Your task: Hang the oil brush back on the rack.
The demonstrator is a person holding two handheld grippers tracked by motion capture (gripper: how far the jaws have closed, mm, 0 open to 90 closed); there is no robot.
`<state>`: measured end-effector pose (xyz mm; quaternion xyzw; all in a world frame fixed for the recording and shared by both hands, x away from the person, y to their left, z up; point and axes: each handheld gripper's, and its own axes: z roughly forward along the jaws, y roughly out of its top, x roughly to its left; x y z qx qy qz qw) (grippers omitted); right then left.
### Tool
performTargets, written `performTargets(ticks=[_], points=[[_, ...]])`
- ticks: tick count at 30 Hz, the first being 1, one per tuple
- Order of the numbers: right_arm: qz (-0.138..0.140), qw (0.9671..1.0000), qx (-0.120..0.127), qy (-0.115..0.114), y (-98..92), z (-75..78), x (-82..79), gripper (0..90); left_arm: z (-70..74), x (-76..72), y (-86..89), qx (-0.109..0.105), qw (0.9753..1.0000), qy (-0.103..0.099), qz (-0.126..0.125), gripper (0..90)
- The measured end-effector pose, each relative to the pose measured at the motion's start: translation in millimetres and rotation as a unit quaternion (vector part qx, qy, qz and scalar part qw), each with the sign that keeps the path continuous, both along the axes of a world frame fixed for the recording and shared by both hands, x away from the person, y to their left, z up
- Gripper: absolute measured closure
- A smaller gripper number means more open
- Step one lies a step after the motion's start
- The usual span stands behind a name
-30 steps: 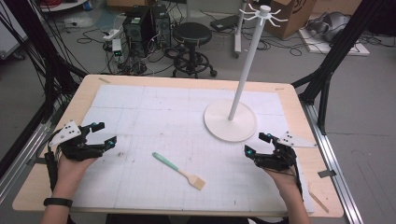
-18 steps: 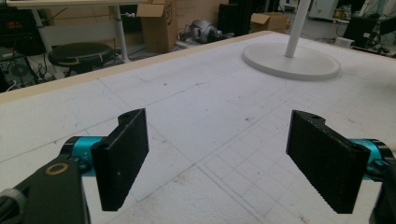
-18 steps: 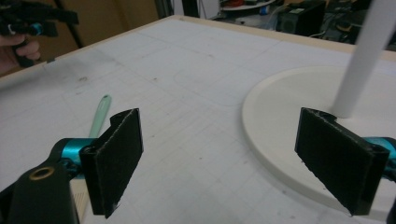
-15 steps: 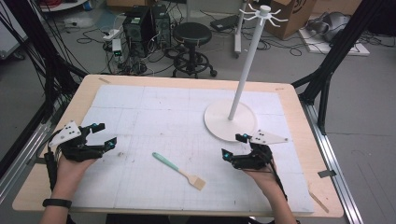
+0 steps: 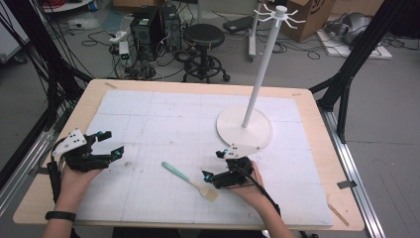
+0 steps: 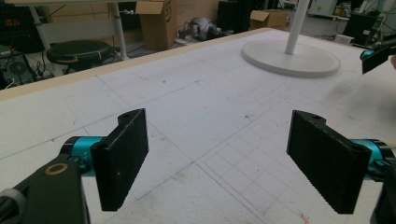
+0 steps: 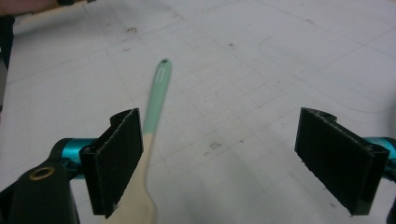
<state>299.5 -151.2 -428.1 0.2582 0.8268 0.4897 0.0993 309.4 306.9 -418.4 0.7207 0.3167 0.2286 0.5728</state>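
High view. The spatula (image 5: 190,181) lay flat on the white surface (image 5: 163,119), lower middle of the frame, mint handle pointing up-left, pale blade at lower right. The right gripper (image 5: 223,168) sat just beside the blade end, jaws spread, nothing between them. The left gripper (image 5: 106,146) rested at the left edge of the frame, well apart from the spatula, jaws also spread and empty. A white stand (image 5: 244,128) with a round base stood right of centre, its pole rising to a ring of hooks at the top of the frame.

Left gripper view. Both jaws parted wide over bare surface. The stand's base (image 6: 290,57) showed at upper right, and a bit of the right gripper at the far right edge.

Right gripper view. The spatula (image 7: 154,100) ran from upper centre down to the lower left, its pale neck passing right against the left jaw rather than midway between the two. Handle slim, with a small hole at the tip; the cream part widened toward the bottom of the frame.

Risk, as I judged it: with the spatula so far off-centre, closing could push it sideways or catch only its edge. It lay thin and flat on the surface, so the jaws might skid over it, and a grip near the blade would leave the long handle sagging or swivelling.
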Motion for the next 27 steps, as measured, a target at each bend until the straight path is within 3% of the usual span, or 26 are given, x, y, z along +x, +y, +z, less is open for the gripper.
performTargets(ticks=[6,14,20,23,27], points=[[0.030,0.9990,-0.032,0.009,29.8,-9.0,-3.0,14.7,0.0,0.1,0.9,0.001,1.0000,0.000,0.001,21.3],[0.035,0.9971,-0.067,0.013,51.1,-17.6,-7.5,17.8,0.1,0.0,0.8,-0.001,1.0000,0.000,0.000,21.3],[0.049,0.9956,-0.079,0.014,58.3,-20.4,-9.3,31.5,0.3,-0.1,1.2,-0.002,1.0000,-0.001,0.000,21.3],[0.056,0.9941,-0.092,0.015,61.0,-22.3,-9.3,45.8,0.3,-0.2,1.2,-0.002,1.0000,-0.001,0.000,21.3],[0.060,0.9934,-0.097,0.014,61.6,-22.1,-10.4,56.2,0.3,-0.3,1.2,-0.002,1.0000,0.000,0.000,21.3]])
